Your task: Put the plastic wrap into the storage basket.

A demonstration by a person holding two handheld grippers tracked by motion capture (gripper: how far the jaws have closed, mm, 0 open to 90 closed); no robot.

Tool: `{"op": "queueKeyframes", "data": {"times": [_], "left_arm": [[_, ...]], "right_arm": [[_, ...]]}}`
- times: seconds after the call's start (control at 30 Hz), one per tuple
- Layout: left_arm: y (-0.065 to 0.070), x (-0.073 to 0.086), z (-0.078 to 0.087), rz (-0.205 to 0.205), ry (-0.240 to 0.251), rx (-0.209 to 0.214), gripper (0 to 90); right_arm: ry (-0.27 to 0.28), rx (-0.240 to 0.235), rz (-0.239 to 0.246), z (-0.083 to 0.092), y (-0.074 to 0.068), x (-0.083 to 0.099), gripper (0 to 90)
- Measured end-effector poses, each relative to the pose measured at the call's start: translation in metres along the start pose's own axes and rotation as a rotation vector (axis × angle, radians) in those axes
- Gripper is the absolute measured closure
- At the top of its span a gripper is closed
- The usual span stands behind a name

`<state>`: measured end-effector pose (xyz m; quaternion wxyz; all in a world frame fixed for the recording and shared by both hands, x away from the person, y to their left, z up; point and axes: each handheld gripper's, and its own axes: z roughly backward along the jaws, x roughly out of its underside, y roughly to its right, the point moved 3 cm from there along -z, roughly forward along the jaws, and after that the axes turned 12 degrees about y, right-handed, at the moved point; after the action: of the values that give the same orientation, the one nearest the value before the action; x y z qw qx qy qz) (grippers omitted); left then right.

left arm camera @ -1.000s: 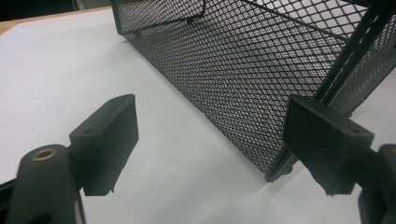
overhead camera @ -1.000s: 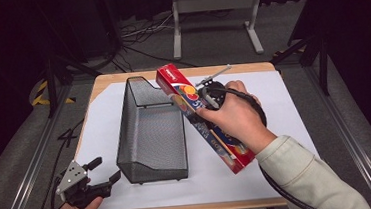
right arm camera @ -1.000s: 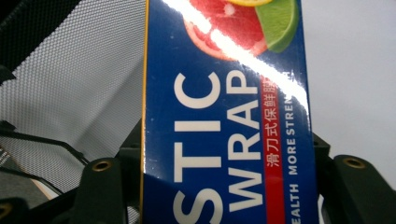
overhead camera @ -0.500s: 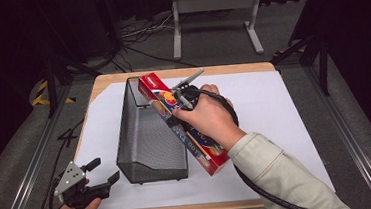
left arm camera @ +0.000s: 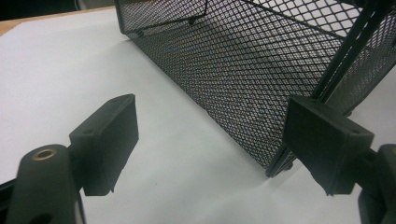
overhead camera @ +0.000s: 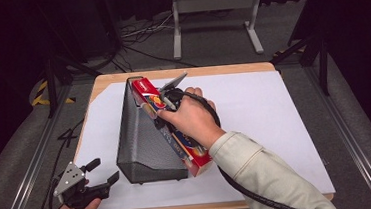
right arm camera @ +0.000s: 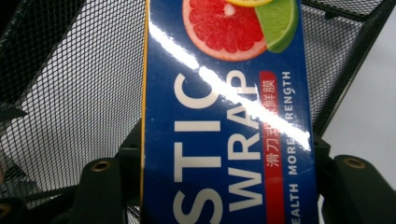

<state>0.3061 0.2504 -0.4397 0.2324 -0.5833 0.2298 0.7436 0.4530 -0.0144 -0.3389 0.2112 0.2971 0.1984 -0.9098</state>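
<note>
A long box of plastic wrap [overhead camera: 191,153], blue and red with citrus fruit printed on it, hangs slanted over the right side of the black wire-mesh basket [overhead camera: 141,138]. My right gripper [overhead camera: 160,106] is shut on the box near its far half, with the hand over it. In the right gripper view the box [right arm camera: 224,116] fills the space between the jaws of the right gripper [right arm camera: 224,172], with the mesh basket [right arm camera: 79,93] below. My left gripper [overhead camera: 104,172] stands open near the table's front left corner. In its own view the left gripper [left arm camera: 217,140] faces the basket's near corner [left arm camera: 275,158] with nothing between the jaws.
The basket stands on a white sheet [overhead camera: 275,117] over a wooden table [overhead camera: 211,71]. A black cable [overhead camera: 245,190] trails from the right gripper along the sleeve. Metal frame legs [overhead camera: 214,12] and cables lie on the floor beyond the table.
The right hand has carried the box to the left and a little lower, from beside the basket to over its right side. The left gripper has stayed in place.
</note>
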Motion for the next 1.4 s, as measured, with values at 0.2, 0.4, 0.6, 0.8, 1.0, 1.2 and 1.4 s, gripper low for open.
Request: {"op": "queueKeyframes", "data": {"times": [0.2,0.4,0.6,0.8,1.0,1.2,1.4], "left_arm": [[0.000,0.000,-0.001,-0.001,-0.003,0.003,19.2],[0.000,0.000,-0.001,-0.001,-0.003,0.003,19.1],[0.000,0.000,-0.001,0.000,-0.003,0.003,19.1],[0.000,0.000,-0.001,-0.002,-0.003,0.003,19.1],[0.000,0.000,-0.001,-0.002,-0.004,0.003,19.1],[0.001,0.000,-0.001,-0.003,-0.002,0.005,19.2],[0.000,0.000,-0.001,-0.001,-0.002,0.003,19.2]], "right_arm": [[-0.016,0.012,-0.009,-0.011,-0.004,0.002,39.9],[-0.026,0.022,-0.015,-0.021,-0.007,0.004,39.8],[-0.045,0.051,-0.024,-0.027,-0.004,0.003,39.8],[-0.071,0.056,-0.026,-0.036,-0.005,0.005,39.5],[-0.095,0.067,-0.036,-0.040,-0.007,0.004,39.0],[-0.124,0.090,-0.030,-0.045,-0.008,0.006,38.8],[-0.153,0.105,-0.024,-0.055,-0.006,0.009,38.6]]}}
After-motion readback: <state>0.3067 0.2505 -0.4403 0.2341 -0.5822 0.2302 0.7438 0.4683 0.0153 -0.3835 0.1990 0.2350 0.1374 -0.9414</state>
